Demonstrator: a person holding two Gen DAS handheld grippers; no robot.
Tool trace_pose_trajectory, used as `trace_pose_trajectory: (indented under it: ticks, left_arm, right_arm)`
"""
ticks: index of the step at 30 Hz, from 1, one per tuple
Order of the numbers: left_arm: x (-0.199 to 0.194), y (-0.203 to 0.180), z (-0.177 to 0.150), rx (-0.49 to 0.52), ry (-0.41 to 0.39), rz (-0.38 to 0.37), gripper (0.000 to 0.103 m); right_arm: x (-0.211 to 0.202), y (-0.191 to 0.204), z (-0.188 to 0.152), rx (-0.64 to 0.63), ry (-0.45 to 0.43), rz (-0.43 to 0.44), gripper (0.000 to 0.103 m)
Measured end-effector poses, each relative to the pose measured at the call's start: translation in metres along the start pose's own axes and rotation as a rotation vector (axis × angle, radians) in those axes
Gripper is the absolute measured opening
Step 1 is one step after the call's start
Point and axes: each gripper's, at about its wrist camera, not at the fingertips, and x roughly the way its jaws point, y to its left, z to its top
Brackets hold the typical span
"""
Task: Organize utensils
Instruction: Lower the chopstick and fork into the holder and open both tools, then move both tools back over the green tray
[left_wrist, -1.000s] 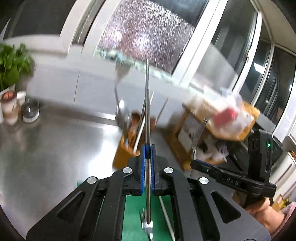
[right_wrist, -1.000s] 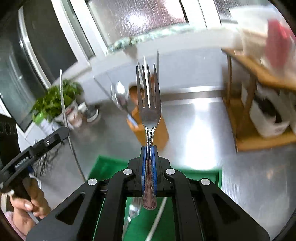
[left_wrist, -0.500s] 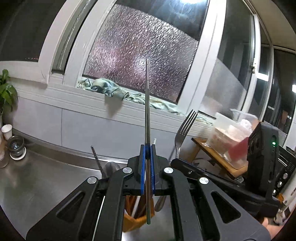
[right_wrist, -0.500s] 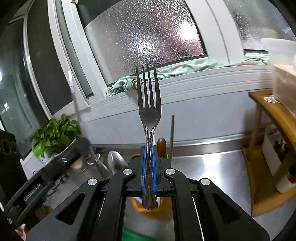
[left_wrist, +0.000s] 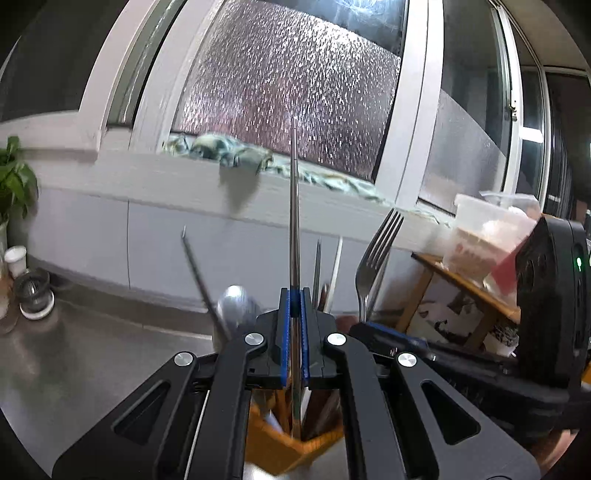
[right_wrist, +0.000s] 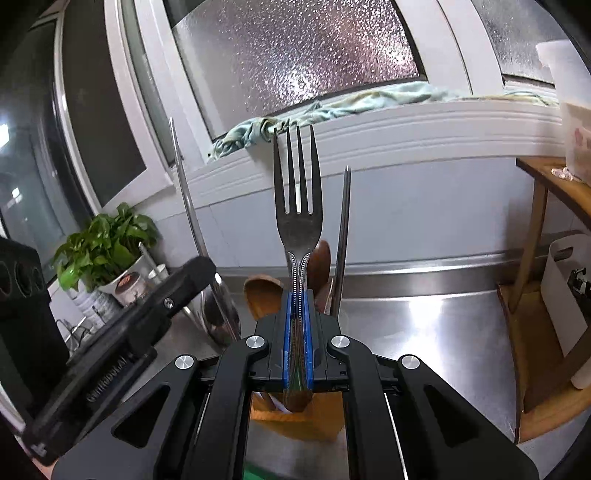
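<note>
right gripper (right_wrist: 297, 295): clamped tight on the fork's handle, blue pads squeezing both sides
fork (right_wrist: 297, 206): upright, tines up, right over the holder
wooden holder (right_wrist: 295, 417): sits under the gripper, mostly hidden by it
in the holder: wooden spoon (right_wrist: 263, 295), a metal chopstick (right_wrist: 343, 229) leaning just right of the fork
left gripper (right_wrist: 122, 339): left of the holder, with a thin metal rod (right_wrist: 184, 192) sticking up from it
plant (right_wrist: 103, 240): well left of the holder
counter (right_wrist: 424, 325): shiny steel under the holder

Left gripper (left_wrist: 293, 354) clamped on a thin steel chopstick (left_wrist: 294, 206), pointing upward. Right gripper (right_wrist: 297, 350) closed around a fork (right_wrist: 297, 218) handle, tines up. Both side by side, close together.
</note>
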Motion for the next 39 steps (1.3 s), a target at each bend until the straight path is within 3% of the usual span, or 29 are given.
trace_pose_trajectory:
  ticks: [12, 19, 23, 27, 30, 31, 34, 36, 39]
  left_arm:
    - [0.009, 0.018, -0.027, -0.002, 0.114, -0.036, 0.004]
    - [0.019, 0.023, -0.046, 0.002, 0.237, -0.039, 0.006]
    - [0.006, 0.024, -0.046, -0.023, 0.24, -0.032, 0.018]
    - [-0.016, 0.028, -0.043, -0.025, 0.251, -0.01, 0.039]
    - [-0.035, 0.034, -0.042, -0.053, 0.274, -0.011, 0.047]
    - [-0.039, 0.035, -0.042, -0.064, 0.281, -0.013, 0.049]
    - [-0.052, 0.037, -0.039, -0.096, 0.348, -0.011, 0.066]
    - [-0.06, 0.033, -0.037, -0.099, 0.411, -0.012, 0.068]
    - [-0.069, 0.025, -0.035, -0.087, 0.499, -0.003, 0.074]
  right_arm:
    - [0.012, -0.012, -0.031, 0.027, 0.107, 0.008, 0.007]
    - [0.014, -0.009, -0.035, 0.035, 0.151, 0.005, 0.01]
    - [0.003, -0.009, -0.041, 0.047, 0.174, -0.001, 0.01]
    - [-0.021, -0.009, -0.044, 0.049, 0.167, -0.018, 0.01]
    - [-0.041, -0.01, -0.048, 0.047, 0.181, -0.059, 0.013]
    - [-0.045, -0.009, -0.05, 0.043, 0.188, -0.072, 0.02]
    - [-0.067, -0.002, -0.056, 0.009, 0.2, -0.102, 0.058]
    - [-0.08, 0.003, -0.058, -0.017, 0.208, -0.119, 0.062]
    - [-0.088, 0.011, -0.064, -0.054, 0.317, -0.142, 0.07]
